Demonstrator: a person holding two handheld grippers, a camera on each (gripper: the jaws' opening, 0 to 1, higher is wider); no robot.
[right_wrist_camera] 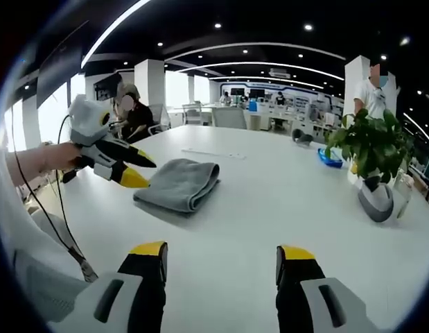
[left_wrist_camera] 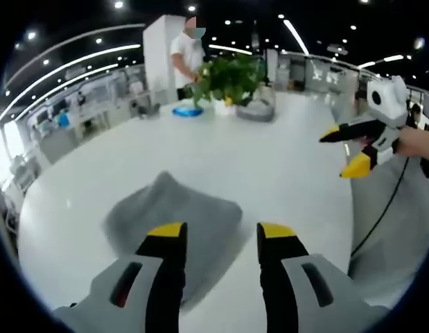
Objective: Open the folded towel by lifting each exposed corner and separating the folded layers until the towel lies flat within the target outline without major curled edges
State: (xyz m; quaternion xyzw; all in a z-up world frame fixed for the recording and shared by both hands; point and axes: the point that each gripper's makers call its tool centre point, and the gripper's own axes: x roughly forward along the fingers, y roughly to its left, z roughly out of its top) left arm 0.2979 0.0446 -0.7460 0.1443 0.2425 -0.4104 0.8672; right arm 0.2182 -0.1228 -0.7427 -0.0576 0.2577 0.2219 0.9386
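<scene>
1. One grey towel (left_wrist_camera: 174, 215), folded, is lying on the white table (left_wrist_camera: 269, 166): lower centre-left of the left gripper view, centre-left (right_wrist_camera: 178, 183) of the right gripper view, w/ the table (right_wrist_camera: 269, 208) spreading bare around it.
2. Left gripper (left_wrist_camera: 220, 232) is hovering at the towel's near edge, jaws parted w/ a clear gap, nothing between them; its left tip is overlapping the towel in frame, contact can't be told.
3. In the right gripper view that same left gripper (right_wrist_camera: 134, 170) is sitting at left of frame, just beside the towel's left end, yellow tips pointing at it, jaws looking apart.
4. Right gripper (right_wrist_camera: 221, 251) is sitting at bottom of its own view, jaws wide apart, holding nothing, well apart from the towel.
5. Left gripper view is showing the right gripper (left_wrist_camera: 346, 152) at right of frame, above the table edge, gripping nothing.
6. Around: one potted plant (left_wrist_camera: 228, 80) upper centre, a blue item (left_wrist_camera: 188, 111) and a grey item (left_wrist_camera: 256, 111) beside it; nothing is standing betw. grippers and towel.
7. Person (left_wrist_camera: 186, 59) is standing behind the plant.
8. Right gripper view is adding a seated person (right_wrist_camera: 134, 114) upper left, and the plant (right_wrist_camera: 370, 146) at right.
</scene>
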